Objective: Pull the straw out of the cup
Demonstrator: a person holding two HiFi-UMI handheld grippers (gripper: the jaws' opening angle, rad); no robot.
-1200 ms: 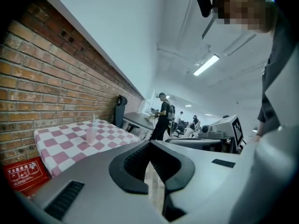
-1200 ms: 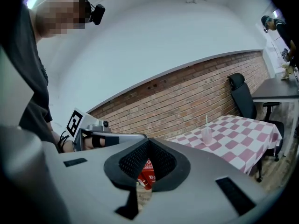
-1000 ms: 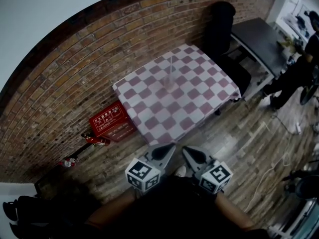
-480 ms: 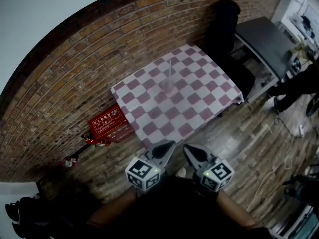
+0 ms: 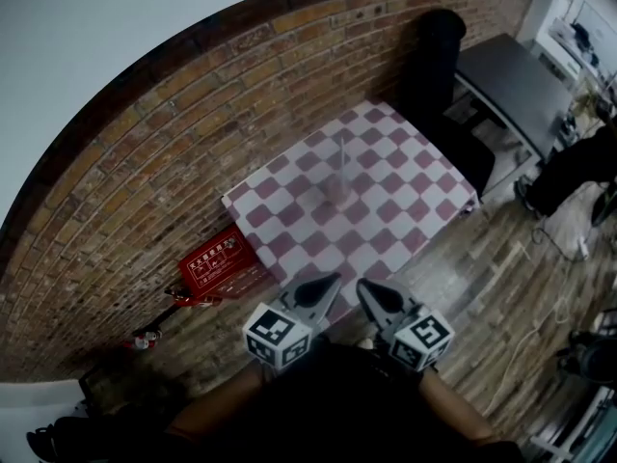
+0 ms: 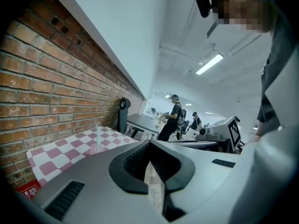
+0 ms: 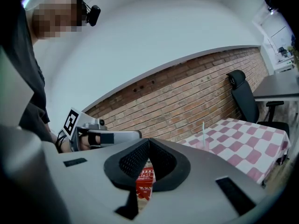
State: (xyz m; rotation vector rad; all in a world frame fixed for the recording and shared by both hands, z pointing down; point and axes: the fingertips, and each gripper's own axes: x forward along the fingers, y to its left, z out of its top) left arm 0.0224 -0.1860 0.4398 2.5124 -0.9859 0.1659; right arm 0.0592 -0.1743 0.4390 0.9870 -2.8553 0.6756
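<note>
The cup (image 5: pixel 338 193) stands near the middle of the checked bench (image 5: pixel 405 196) with the straw (image 5: pixel 340 157) upright in it; a brick wall (image 5: pixel 193 133) runs past at its 10 o'clock, a black chair (image 5: pixel 439 46) is at its 1 o'clock, and a red box (image 5: pixel 220 263) lies on the floor at its 8 o'clock. The left gripper (image 5: pixel 320 290) and right gripper (image 5: pixel 374 297) hang side by side by the bench's near corner, well apart from the cup at their 12 o'clock; the left fingers (image 6: pixel 133 162) are closed together with nothing between them; the right fingers (image 7: pixel 133 161) are likewise pressed together and empty.
</note>
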